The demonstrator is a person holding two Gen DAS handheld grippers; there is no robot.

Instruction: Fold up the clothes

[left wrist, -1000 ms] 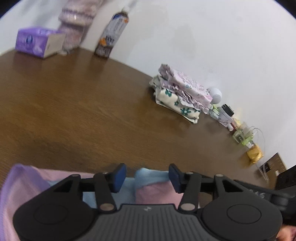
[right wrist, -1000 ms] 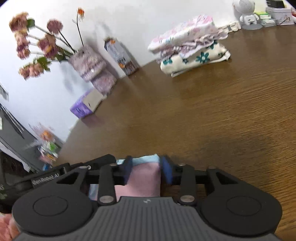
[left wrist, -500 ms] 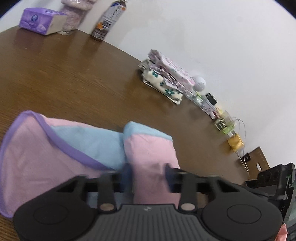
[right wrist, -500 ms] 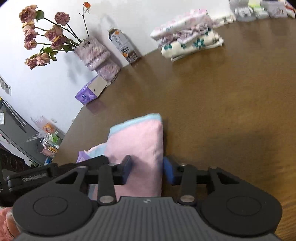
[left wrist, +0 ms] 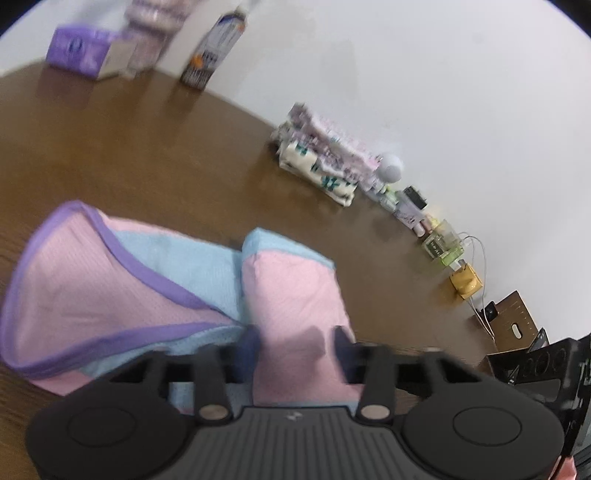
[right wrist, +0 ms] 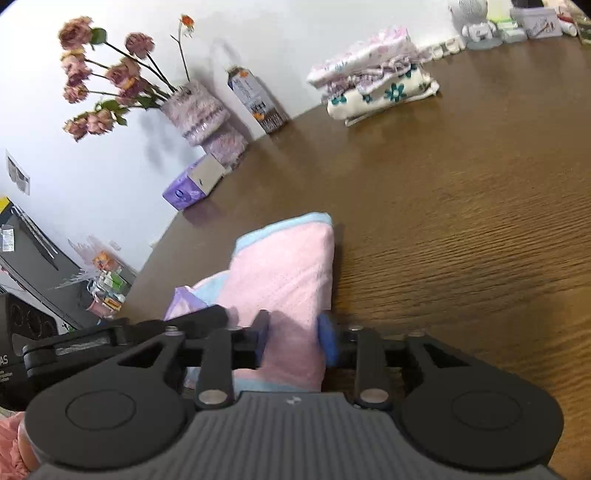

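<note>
Spanning everything, brown wooden table (right wrist: 461,206)

**Background Items on and Around the Table**

A brown wood-grain table (right wrist: 461,206) stands against a white wall (left wrist: 424,74). Along the wall edge, a vase (right wrist: 195,110) wrapped in a fuzzy lilac cover holds dried pink flowers (right wrist: 99,77). A purple tissue box (right wrist: 192,182) lies just beside the vase base. A drink carton (right wrist: 256,99) stands upright near the vase. Further along the wall sits a row of small items: a white round device (right wrist: 474,16), small boxes and bottles, a green glass container (left wrist: 443,247), and a yellow object (left wrist: 465,282) with a white cable. Their details are blurred. Beyond the table edge, dark furniture (right wrist: 33,258) and cluttered small goods appear.
</note>
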